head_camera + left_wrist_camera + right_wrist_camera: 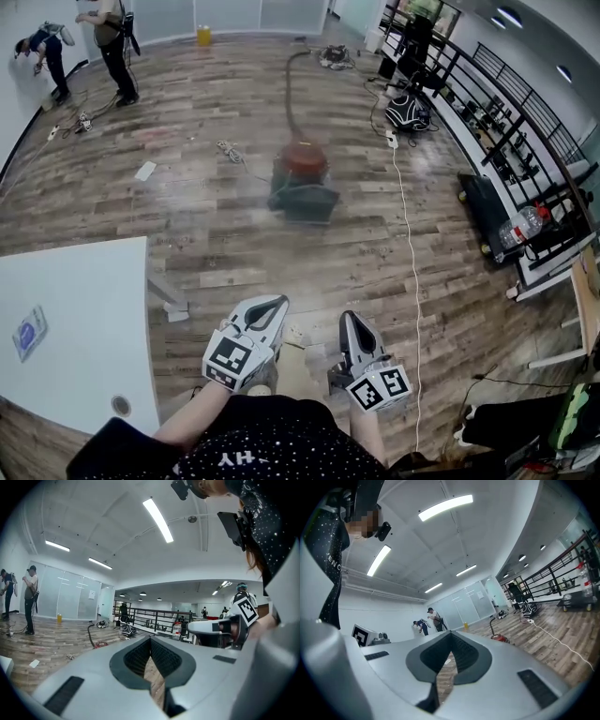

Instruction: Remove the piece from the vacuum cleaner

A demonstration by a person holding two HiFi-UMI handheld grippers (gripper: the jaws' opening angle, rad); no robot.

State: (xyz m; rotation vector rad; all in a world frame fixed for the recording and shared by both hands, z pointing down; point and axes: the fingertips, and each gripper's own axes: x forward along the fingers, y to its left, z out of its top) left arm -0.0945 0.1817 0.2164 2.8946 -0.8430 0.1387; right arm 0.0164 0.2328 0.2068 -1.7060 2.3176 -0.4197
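Note:
The vacuum cleaner (302, 174), with a red top on a dark green body, stands on the wood floor in the middle of the head view. Its dark hose (290, 86) curves away behind it. It shows small and far off in the left gripper view (100, 644) and in the right gripper view (500, 638). My left gripper (277, 304) and right gripper (347, 319) are held low, close to my body and well short of the vacuum. Both point toward it, shut with nothing between the jaws. Which part of the vacuum is the piece cannot be made out from here.
A white table (75, 337) fills the near left. A white cable (408, 234) runs along the floor on the right, beside a black railing (506, 103), a backpack (408, 111) and a water bottle (522, 225). Two people (117, 47) work at the far left.

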